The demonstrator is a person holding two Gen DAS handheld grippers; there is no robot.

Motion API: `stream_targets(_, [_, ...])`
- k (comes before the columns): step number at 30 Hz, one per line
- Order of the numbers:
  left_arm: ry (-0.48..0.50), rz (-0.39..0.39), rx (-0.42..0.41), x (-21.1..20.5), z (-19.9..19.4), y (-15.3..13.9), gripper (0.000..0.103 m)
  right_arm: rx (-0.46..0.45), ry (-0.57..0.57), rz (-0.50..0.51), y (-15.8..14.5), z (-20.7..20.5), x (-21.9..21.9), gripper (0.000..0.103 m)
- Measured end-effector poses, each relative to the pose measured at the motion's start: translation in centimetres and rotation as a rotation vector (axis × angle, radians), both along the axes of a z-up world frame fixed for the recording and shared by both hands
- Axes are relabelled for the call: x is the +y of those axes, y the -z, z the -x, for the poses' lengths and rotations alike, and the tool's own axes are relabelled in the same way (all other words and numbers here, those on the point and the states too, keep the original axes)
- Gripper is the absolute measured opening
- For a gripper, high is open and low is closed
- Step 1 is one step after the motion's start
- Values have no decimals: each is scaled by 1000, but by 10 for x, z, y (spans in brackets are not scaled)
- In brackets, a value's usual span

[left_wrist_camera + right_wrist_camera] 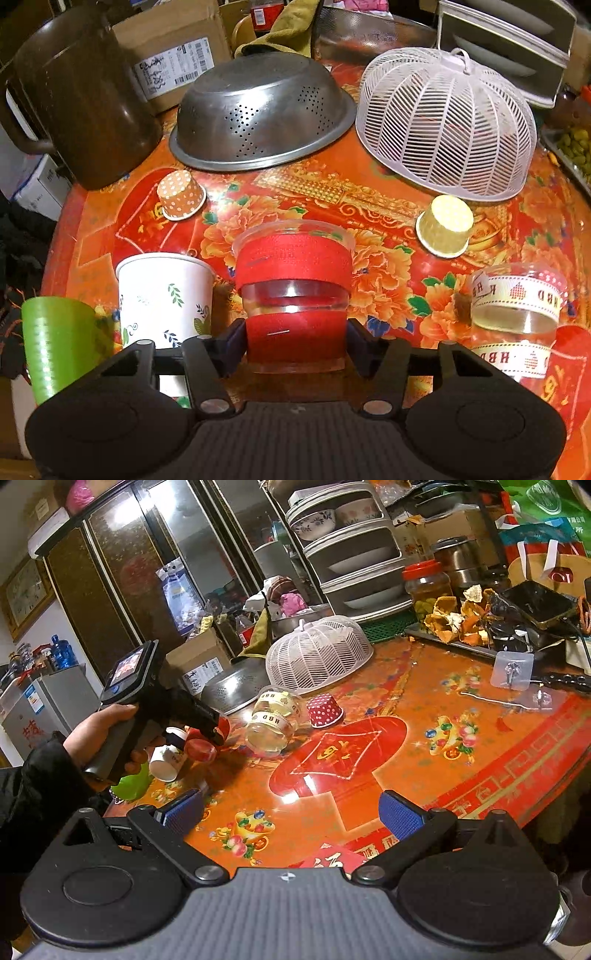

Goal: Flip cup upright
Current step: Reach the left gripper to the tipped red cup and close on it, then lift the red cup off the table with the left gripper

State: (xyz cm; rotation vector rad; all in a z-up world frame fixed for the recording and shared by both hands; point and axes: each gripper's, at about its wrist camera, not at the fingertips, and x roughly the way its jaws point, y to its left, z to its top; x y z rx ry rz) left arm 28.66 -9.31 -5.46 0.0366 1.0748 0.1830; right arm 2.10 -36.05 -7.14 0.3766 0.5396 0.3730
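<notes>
My left hand-held gripper [295, 341] is clamped on the red-banded clear cup [293, 295], one finger pressed on each side of its lower part, the rim pointing away from me. From the right wrist view the cup's red end [201, 748] shows past my left hand [107, 731], tilted and lifted off the surface [424, 775].

Tight on my left: the white leaf-print paper cup [166, 295] is just beside the held cup, and the green cup [59, 343] sits beyond it at the surface's edge. On my right, the clear cup with lettered ribbon [517, 306] lies on its side, near but apart. Ahead there's an open strip of patterned cloth, flanked by two upside-down cups: the orange dotted cup [181, 195] front-left and the yellow cup [445, 225] front-right. Behind them the upturned steel colander [258, 110] and the white mesh food cover [447, 125] close the far side, with the dark jug [81, 92] at the left edge.

My right hand-held gripper [291, 814] hangs with fingers spread wide, holding nothing, over a broad bare stretch of the surface near its front edge.
</notes>
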Motion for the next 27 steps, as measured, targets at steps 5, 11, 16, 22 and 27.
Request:
stream_targets(5, [18, 12, -35, -1, 13, -9, 59, -14, -13, 1, -5, 4, 5, 102])
stream_targets(11, [136, 17, -130, 0, 83, -60, 59, -30, -32, 2, -10, 6, 13, 102])
stream_targets(16, [197, -33, -231, 15, 178, -112, 59, -25, -60, 27, -9, 8, 27, 102])
stream_targets(22, [194, -38, -327, 30, 272, -142, 59, -17, -97, 31, -9, 15, 44, 102])
stream_targets(27, [197, 66, -285, 31, 300, -109, 60, -11, -105, 44, -12, 22, 54, 102])
